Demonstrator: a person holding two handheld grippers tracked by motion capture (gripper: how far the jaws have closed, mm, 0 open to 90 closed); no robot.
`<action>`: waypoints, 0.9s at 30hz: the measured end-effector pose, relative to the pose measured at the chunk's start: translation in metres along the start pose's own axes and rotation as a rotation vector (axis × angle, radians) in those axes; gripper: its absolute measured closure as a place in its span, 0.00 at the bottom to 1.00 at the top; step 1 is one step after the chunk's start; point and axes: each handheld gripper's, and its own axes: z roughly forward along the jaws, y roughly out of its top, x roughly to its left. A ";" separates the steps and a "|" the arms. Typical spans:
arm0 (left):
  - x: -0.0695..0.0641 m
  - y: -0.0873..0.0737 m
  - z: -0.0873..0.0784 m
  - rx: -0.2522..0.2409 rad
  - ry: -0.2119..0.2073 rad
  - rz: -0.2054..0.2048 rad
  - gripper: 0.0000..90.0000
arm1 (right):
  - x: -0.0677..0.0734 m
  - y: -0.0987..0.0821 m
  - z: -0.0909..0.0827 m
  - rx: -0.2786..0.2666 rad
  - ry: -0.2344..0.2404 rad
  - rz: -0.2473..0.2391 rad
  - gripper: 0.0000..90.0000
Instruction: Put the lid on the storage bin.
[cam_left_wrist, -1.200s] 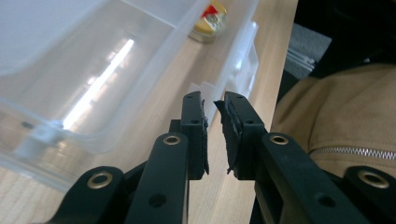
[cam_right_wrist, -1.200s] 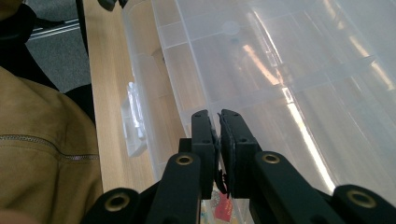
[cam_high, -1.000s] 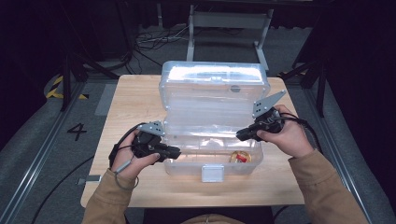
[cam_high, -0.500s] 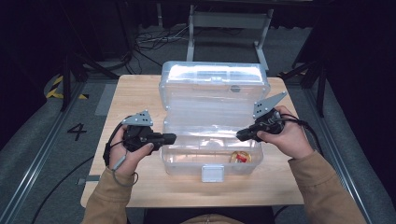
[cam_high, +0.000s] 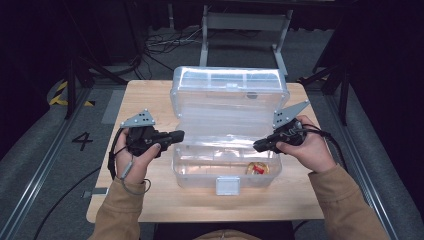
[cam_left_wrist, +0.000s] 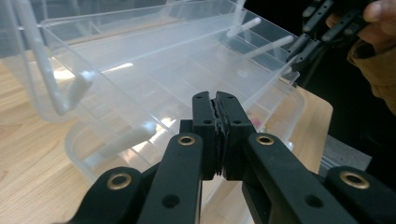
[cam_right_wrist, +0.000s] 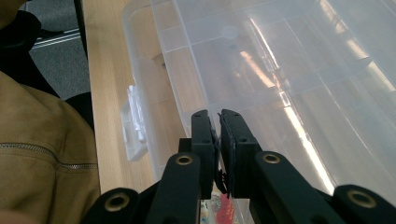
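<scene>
Your clear plastic box stands open at the middle of the table, lid raised toward the far edge. Your left gripper has just closed its jaws, empty, at the box's left wall. Your right gripper rests jaws-closed, empty, at the box's right rim

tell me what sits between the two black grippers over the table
In the high view, the clear plastic box with its raised tray spans the gap between the left gripper and the right gripper.
</scene>
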 end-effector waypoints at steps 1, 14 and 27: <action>0.000 0.000 0.000 -0.006 -0.003 -0.001 0.97 | 0.000 0.000 0.000 -0.001 0.001 0.000 0.94; 0.001 0.002 -0.002 -0.060 0.060 -0.018 0.96 | 0.003 -0.004 0.001 -0.012 0.000 0.003 0.94; 0.003 0.003 0.000 -0.095 0.104 -0.037 0.98 | 0.006 -0.009 0.002 -0.034 0.004 0.018 0.93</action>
